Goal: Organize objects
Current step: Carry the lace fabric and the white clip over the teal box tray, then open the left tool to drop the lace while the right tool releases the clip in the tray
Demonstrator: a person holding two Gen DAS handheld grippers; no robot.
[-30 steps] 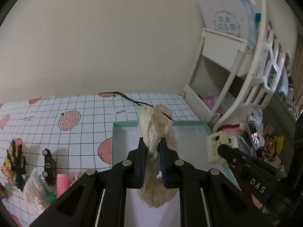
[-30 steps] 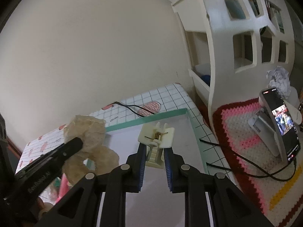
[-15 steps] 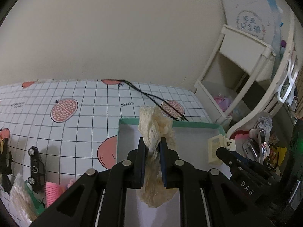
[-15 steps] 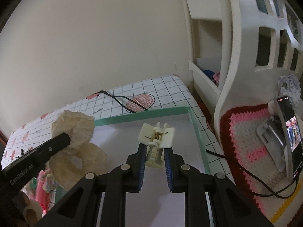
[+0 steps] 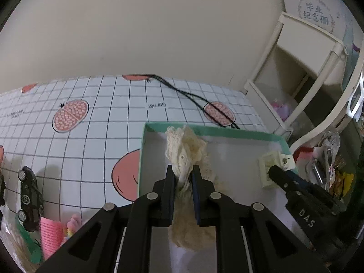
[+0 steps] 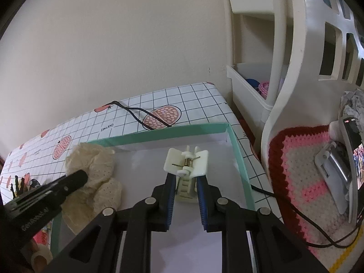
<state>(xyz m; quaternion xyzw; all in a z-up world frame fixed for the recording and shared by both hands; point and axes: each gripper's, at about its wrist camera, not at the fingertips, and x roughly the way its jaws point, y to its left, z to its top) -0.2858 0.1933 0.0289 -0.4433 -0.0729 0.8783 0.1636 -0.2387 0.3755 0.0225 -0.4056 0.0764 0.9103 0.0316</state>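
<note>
Left gripper [image 5: 183,179]: fingers clamped on a cream lace scrunchie [image 5: 186,159], held over the left half of a teal-rimmed white box [image 5: 212,132]. Right gripper [image 6: 186,188]: fingers closed on a cream plastic hair claw clip [image 6: 186,165], held over the box's right half. Box sits on a grid-and-fruit-print tabletop [image 5: 97,104]. Left of box: black toy car [image 5: 29,193], pink hair roller [image 5: 50,234]. Black cable [image 5: 193,95] crosses the tabletop behind the box
</note>
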